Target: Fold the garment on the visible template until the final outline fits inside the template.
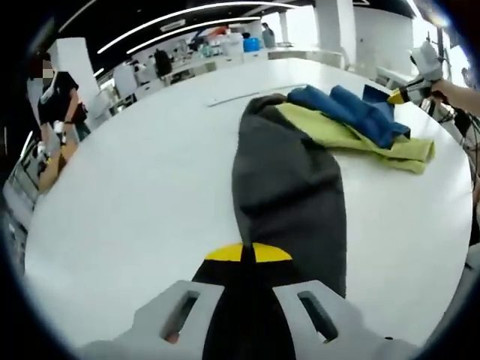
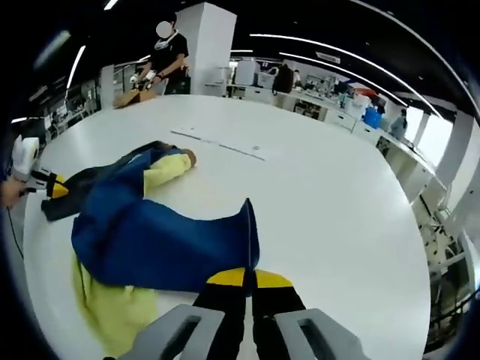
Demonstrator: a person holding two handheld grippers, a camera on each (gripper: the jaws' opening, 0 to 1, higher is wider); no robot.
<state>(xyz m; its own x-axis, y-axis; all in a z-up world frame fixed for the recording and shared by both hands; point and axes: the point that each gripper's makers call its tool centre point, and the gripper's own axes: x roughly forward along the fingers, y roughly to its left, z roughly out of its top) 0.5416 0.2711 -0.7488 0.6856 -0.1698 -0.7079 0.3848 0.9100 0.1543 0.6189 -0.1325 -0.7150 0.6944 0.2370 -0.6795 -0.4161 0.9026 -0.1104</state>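
Two claws each pinch one end of the garment [image 1: 289, 180], which lies stretched across the white bench [image 1: 135, 202] between them. In the left gripper view the dark grey part runs straight away from the left claw [image 1: 247, 253], its long axis in line with the jaws, out to the blue and yellow-green parts bunched at the far end, where the right claw [image 1: 397, 96] shows small beside a person's hand. The left claw's yellow-tipped jaws are drawn together with dark cloth caught between them. In the right gripper view the blue part [image 2: 150, 240] rises in a peaked fold to the right claw [image 2: 249, 279], whose jaws are likewise closed on cloth; yellow-green fabric [image 2: 112, 307] spills out below it, and the left claw [image 2: 56, 187] sits at the far dark end. So each claw is nearest its own end, and the cloth lies along the line joining them. A thin marked line [image 2: 217, 144] on the bench beyond may belong to the template, though I cannot tell; a fold would likely mean carrying one end toward the other.
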